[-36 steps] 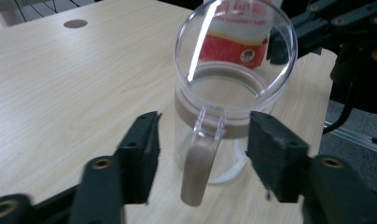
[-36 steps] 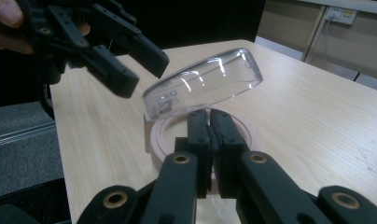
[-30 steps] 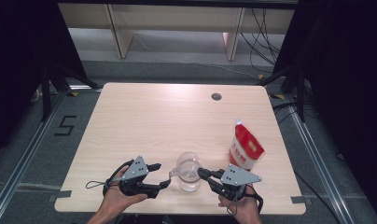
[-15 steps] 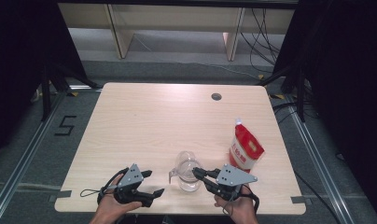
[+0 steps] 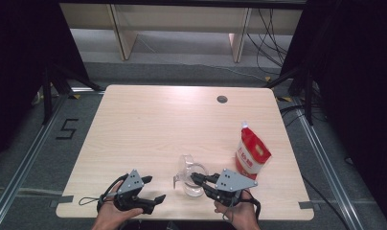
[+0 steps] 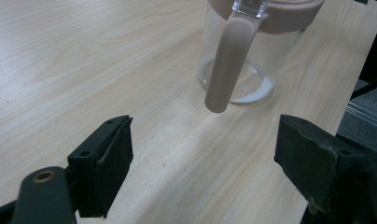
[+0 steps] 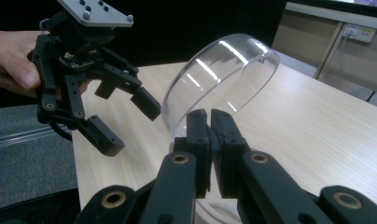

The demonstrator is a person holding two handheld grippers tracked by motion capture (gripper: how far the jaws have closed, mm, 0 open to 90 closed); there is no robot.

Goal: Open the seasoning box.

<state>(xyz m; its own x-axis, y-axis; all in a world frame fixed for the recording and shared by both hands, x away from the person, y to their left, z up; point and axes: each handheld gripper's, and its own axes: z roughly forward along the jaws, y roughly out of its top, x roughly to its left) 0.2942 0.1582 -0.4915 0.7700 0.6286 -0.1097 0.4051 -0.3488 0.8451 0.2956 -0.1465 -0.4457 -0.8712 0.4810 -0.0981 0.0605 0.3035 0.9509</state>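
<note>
Since the earlier frames our left gripper [image 5: 151, 191] has drawn back from the clear glass jug with the pink lid and handle [image 6: 233, 56], its jaws having just been opening; they now stand wide and empty. At the table's near edge, our right gripper [image 5: 195, 179] pinches the jug's flipped-up transparent lid flap [image 7: 219, 74].

Your left gripper [image 5: 151, 190] sits low near the table's front edge, jaws spread wide with nothing between them, having just opened. Your right gripper [image 5: 195, 178] points left toward it, jaws pressed nearly together. Both hands enter from the bottom edge.
</note>
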